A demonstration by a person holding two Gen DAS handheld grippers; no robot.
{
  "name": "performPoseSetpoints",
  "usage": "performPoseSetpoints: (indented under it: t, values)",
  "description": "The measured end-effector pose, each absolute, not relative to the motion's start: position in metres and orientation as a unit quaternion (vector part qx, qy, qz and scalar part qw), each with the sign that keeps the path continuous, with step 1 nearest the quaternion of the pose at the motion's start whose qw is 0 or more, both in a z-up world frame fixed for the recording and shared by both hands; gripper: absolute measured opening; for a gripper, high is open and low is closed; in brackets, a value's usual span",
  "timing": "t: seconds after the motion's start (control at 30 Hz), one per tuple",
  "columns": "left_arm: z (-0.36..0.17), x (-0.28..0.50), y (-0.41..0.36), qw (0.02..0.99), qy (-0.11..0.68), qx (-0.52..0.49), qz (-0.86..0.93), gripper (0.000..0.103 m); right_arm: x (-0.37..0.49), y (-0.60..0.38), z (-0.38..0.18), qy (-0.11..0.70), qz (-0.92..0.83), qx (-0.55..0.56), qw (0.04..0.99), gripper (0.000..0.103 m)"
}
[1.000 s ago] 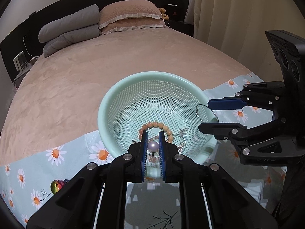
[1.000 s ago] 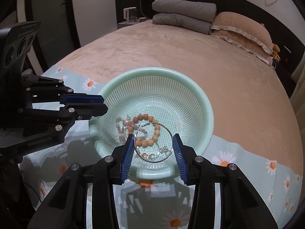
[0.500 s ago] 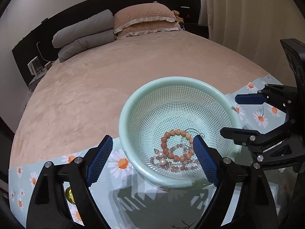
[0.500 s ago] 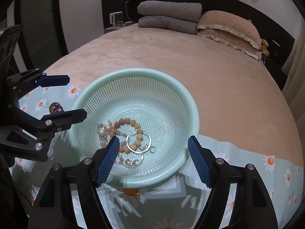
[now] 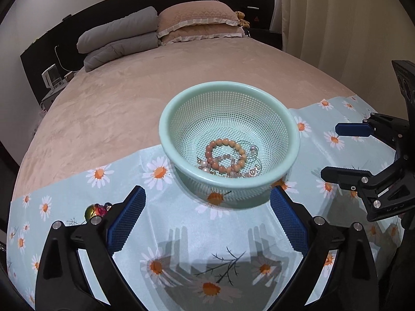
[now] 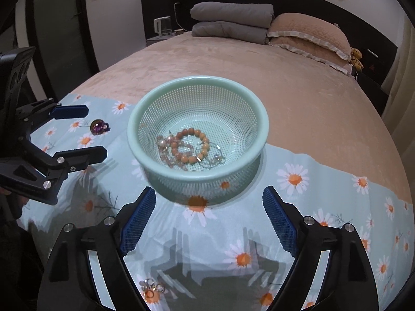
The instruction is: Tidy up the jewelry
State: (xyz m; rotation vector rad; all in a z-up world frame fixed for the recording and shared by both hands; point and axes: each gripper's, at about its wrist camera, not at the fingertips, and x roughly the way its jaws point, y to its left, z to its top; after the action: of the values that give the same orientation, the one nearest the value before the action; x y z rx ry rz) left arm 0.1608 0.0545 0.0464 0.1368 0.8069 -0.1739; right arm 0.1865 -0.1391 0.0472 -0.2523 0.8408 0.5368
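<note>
Basket (image 6: 198,140), frame centre, holds the beads (image 6: 192,149). Loose gem (image 6: 98,126) at left, rings (image 6: 151,286) at bottom edge. Both the left gripper (image 5: 207,223) and right gripper (image 6: 208,220) gape empty; approach each low, pinch squarely.

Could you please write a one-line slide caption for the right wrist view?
Open right gripper before a mint-green mesh plastic basket holding an orange bead bracelet, on daisy-print cloth.

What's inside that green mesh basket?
The basket holds an orange bead bracelet, a pinkish pearl strand and thin silver hoops, tangled together. Anything lying beneath that pile is covered, and the near wall hides part of the bottom.
</note>
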Motion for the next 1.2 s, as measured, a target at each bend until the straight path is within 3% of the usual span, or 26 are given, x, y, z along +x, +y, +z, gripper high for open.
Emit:
performPoseSetpoints:
  t: [0.3,0.57,0.77,0.87,1.1,1.2]
  values:
    - [0.031,0.126,0.029,0.903,0.403,0.114,-0.099,0.097,0.144,-0.152,0.016,0.430,0.261,-0.107,0.858,0.080]
    - [-0.001,0.107,0.008,0.887,0.424,0.133,-0.121,0.097,0.092,-0.155,-0.027,0.447,0.279,-0.160,0.835,0.080]
    - [-0.025,0.097,-0.011,0.876,0.434,0.148,-0.152,0.097,0.082,-0.150,-0.046,0.445,0.308,-0.167,0.824,0.068]
    - [-0.031,0.090,-0.018,0.874,0.425,0.160,-0.174,0.097,0.083,-0.150,-0.047,0.440,0.324,-0.157,0.823,0.056]
    - [-0.049,0.084,-0.027,0.864,0.427,0.182,-0.194,0.097,0.095,-0.148,-0.051,0.435,0.340,-0.149,0.820,0.045]
    - [-0.055,0.081,-0.032,0.859,0.429,0.189,-0.208,0.097,0.096,-0.143,-0.051,0.429,0.353,-0.156,0.817,0.022]
